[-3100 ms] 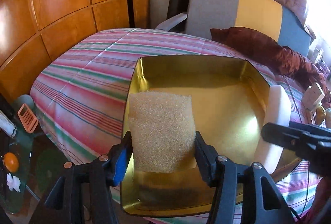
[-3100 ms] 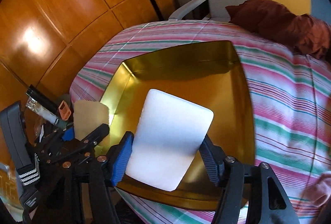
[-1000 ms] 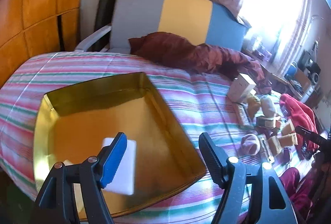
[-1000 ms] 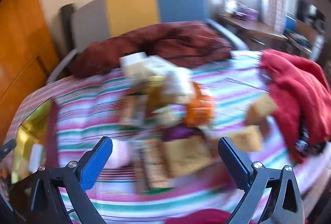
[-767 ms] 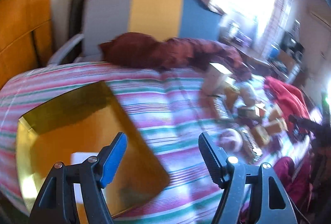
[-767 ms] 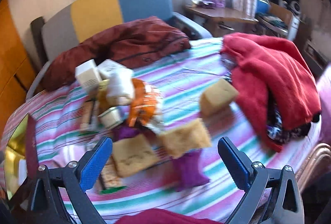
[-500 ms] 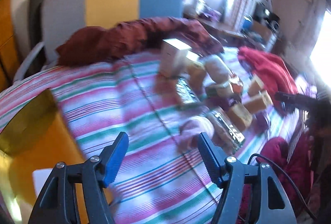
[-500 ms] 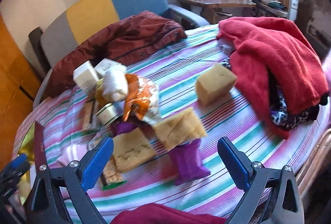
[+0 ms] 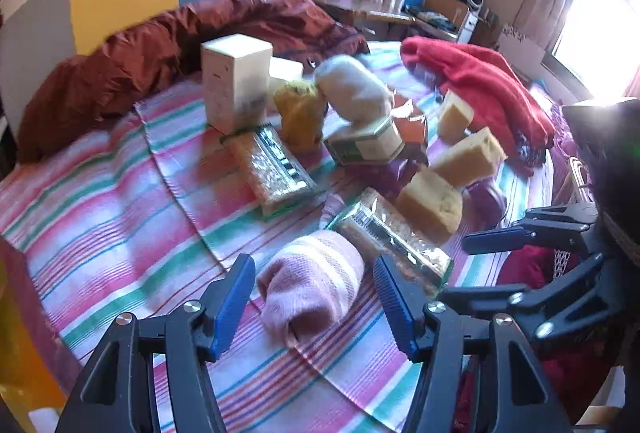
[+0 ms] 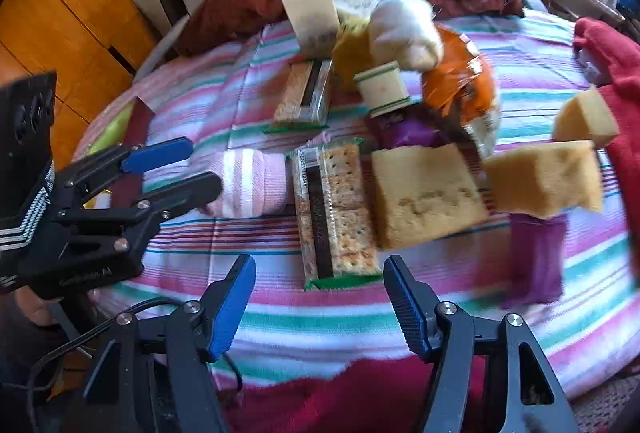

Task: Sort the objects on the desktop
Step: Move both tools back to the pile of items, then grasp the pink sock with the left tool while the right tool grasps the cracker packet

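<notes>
My left gripper (image 9: 314, 297) is open, its jaws on either side of a rolled pink striped towel (image 9: 312, 283) on the striped cloth; it also shows in the right wrist view (image 10: 180, 169), with the towel (image 10: 252, 187) at its tips. My right gripper (image 10: 318, 299) is open and empty, just short of a cracker pack (image 10: 334, 221). Yellow sponges (image 10: 426, 195) (image 10: 544, 179) lie to the right of the pack. In the left wrist view the right gripper (image 9: 492, 261) sits at the right, beside the cracker pack (image 9: 390, 239).
A pile lies behind: a white box (image 9: 236, 81), a second cracker pack (image 9: 270, 167), a small green-striped box (image 10: 382, 87), an orange bag (image 10: 458, 85), purple pouches (image 10: 536, 257). A red garment (image 9: 480, 85) lies right. The gold tray's edge (image 9: 16, 373) shows far left.
Both grippers let go of the sponges in the gold tray and swung right to the pile. The left gripper has come down around the pink towel; the right has closed in on the cracker pack.
</notes>
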### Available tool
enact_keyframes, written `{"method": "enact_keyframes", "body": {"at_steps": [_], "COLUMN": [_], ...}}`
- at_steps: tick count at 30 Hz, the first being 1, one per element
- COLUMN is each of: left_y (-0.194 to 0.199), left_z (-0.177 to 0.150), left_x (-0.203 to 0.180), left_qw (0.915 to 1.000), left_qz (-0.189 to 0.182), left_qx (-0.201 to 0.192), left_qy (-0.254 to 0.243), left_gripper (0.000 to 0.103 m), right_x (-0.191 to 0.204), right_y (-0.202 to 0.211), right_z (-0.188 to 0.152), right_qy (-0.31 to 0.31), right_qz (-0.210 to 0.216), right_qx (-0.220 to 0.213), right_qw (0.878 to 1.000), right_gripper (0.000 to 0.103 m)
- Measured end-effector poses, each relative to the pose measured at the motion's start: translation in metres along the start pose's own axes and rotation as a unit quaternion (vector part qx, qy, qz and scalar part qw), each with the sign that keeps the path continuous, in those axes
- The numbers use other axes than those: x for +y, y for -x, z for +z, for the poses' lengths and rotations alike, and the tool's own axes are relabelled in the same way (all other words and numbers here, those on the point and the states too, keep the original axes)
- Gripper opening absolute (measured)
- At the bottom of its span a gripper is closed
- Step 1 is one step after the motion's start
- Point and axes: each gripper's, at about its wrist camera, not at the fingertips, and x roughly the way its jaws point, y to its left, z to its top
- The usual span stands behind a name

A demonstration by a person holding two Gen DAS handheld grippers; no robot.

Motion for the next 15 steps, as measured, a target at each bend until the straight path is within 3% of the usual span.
{"method": "enact_keyframes", "body": {"at_steps": [3, 5, 8, 12, 15], "left_y": [-0.013, -0.021, -0.030, -0.045, -0.044], "left_z": [-0.001, -0.001, -0.003, -0.003, -0.006], "left_x": [0.000, -0.001, 0.001, 0.011, 0.012], "left_qw": [0.9998, 0.9994, 0.9992, 0.9984, 0.9989], "left_qz": [0.003, 0.009, 0.009, -0.020, -0.014], "left_qx": [0.011, 0.022, 0.029, 0.054, 0.045], "left_qy": [-0.013, -0.026, -0.026, 0.004, 0.006], "left_gripper": [0.062, 0.062, 0.062, 0.063, 0.062], "right_x": [0.004, 0.005, -0.001, -0.002, -0.001], "right_y": [-0.018, -0.026, -0.033, -0.039, -0.044], "right_z": [0.005, 0.010, 0.013, 0.016, 0.017], "right_qy": [0.005, 0.015, 0.009, 0.015, 0.027], "right_qz": [-0.011, -0.056, -0.041, -0.044, -0.047], "right_qx": [0.012, 0.008, 0.005, 0.011, 0.016], "right_qw": [1.000, 0.998, 0.999, 0.999, 0.998], "right_gripper": [0.066, 0.066, 0.066, 0.066, 0.066]}}
